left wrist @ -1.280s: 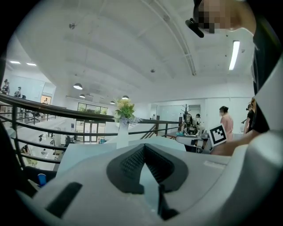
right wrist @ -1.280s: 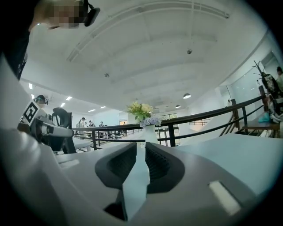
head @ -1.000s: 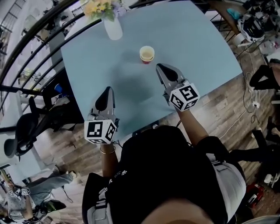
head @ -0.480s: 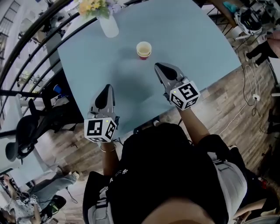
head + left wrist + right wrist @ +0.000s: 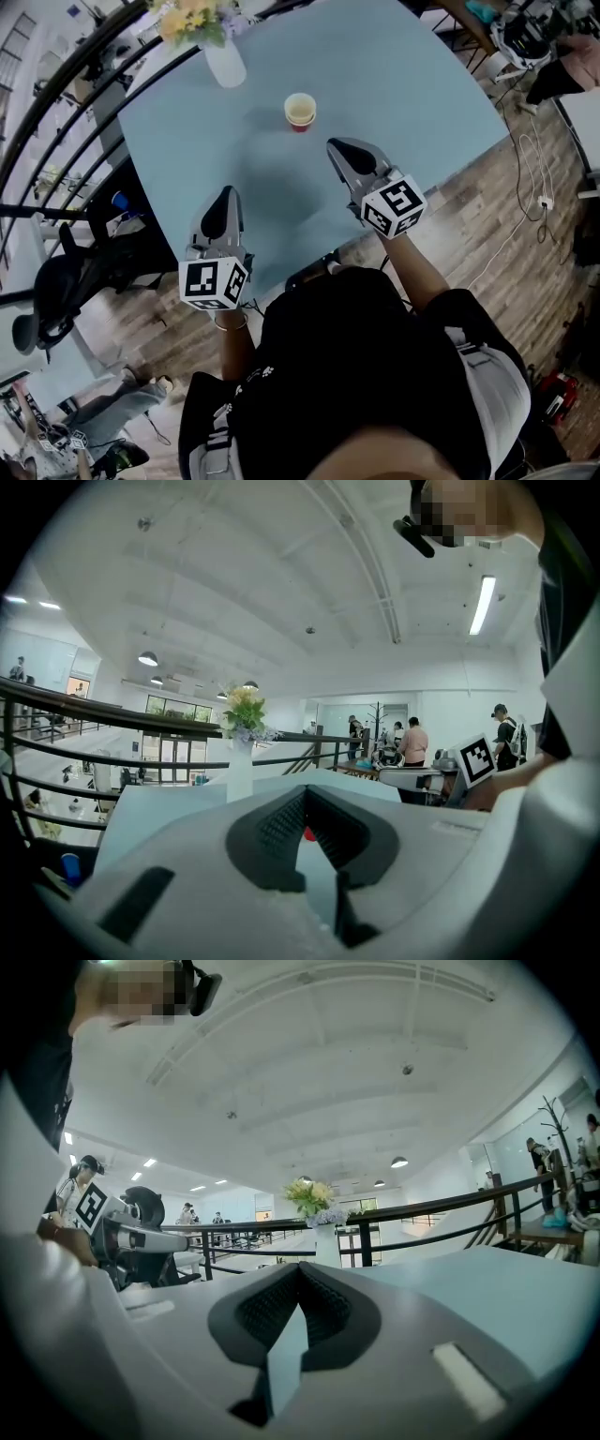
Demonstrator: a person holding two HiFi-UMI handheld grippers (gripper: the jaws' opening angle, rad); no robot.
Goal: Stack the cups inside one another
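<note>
Blue table (image 5: 403,84) — cups (image 5: 300,112) near vase (image 5: 225,64), ahead of left tool (image 5: 225,193) and right tool (image 5: 335,146), both closed

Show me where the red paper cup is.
Head view, upper centre: the red paper cup stands between the white flower vase and the right hand-held gripper.

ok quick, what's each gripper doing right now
left gripper: closed, holding nothing
right gripper: closed, holding nothing

Cup (image 5: 308,834) a mere red sliver behind the left claw (image 5: 306,795); flowers (image 5: 187,19) cropped at the top edge
</note>
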